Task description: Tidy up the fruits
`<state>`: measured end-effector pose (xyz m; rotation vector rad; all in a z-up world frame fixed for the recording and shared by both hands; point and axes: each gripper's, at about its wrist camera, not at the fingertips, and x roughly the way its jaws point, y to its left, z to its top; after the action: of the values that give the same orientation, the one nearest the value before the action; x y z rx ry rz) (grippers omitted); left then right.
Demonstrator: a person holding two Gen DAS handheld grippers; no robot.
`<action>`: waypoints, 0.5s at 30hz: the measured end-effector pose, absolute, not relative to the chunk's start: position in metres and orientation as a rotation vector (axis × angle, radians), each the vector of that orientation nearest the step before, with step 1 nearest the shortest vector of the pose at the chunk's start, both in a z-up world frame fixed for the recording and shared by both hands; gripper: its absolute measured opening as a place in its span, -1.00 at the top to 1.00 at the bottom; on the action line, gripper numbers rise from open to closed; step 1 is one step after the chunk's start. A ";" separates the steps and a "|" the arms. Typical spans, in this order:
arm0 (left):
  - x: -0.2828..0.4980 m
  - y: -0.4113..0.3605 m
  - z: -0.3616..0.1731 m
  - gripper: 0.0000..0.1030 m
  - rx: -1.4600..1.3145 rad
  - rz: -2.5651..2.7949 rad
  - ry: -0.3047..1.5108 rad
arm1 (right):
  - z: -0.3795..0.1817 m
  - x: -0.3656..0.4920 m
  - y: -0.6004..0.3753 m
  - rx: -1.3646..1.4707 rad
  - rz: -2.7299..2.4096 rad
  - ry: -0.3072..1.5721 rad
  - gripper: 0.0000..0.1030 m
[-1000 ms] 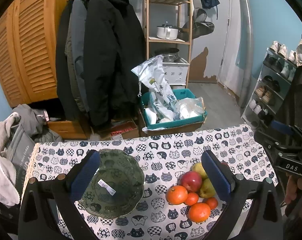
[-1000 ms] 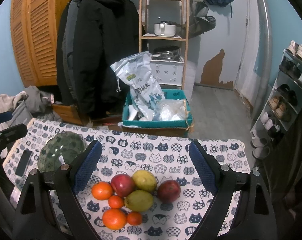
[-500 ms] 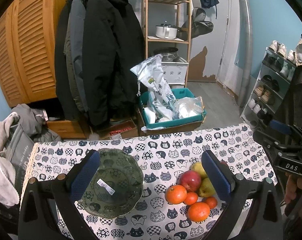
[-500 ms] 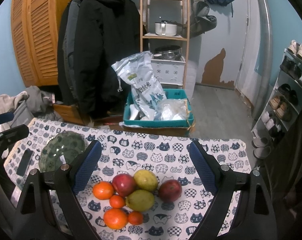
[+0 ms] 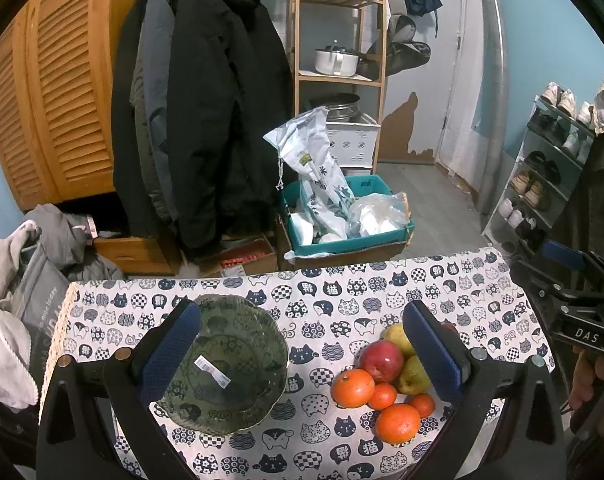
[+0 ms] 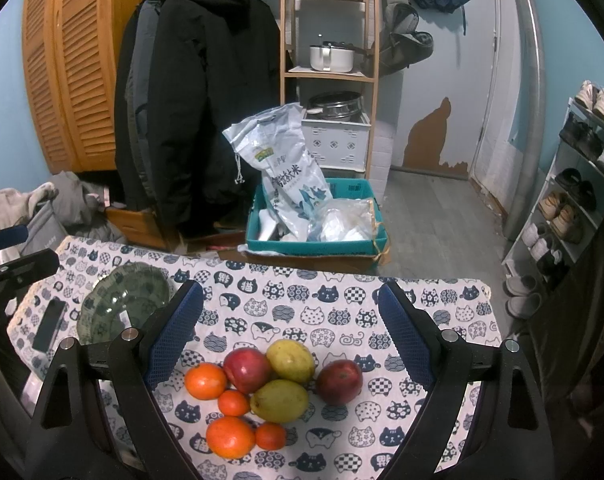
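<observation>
On the cat-print counter (image 6: 381, 304) sit eight fruits in one cluster: two red apples (image 6: 246, 369), two yellow-green pears (image 6: 280, 400) and four oranges (image 6: 205, 380). One empty green bowl (image 5: 226, 364) stands left of them. The left hand-held gripper (image 5: 302, 352) and right hand-held gripper (image 6: 290, 340) both gape wide, holding nothing.

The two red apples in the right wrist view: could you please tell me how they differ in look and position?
The red apple on the left is brighter and touches the orange and both yellow-green pears. The red apple on the right is darker, duller, and sits at the cluster's right edge, next to the pears only. Both are round, lie on the cat-print tablecloth, and neither is in the green glass bowl.
</observation>
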<state>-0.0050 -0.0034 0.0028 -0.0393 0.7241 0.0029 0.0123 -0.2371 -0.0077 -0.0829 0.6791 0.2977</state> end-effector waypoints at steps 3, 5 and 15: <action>-0.004 -0.003 0.003 -0.98 -0.037 0.004 0.724 | -0.007 0.013 -0.236 -0.086 0.297 0.678 -0.71; -0.004 -0.003 0.003 -0.98 -0.039 0.003 0.726 | -0.007 0.013 -0.236 -0.085 0.297 0.678 -0.71; -0.004 -0.003 0.003 -0.98 -0.040 0.004 0.727 | -0.006 0.013 -0.237 -0.086 0.298 0.678 -0.71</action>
<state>-0.0038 -0.0027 0.0026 -0.0405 0.7272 0.0042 0.0130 -0.2374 -0.0065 -0.0860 0.6776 0.2984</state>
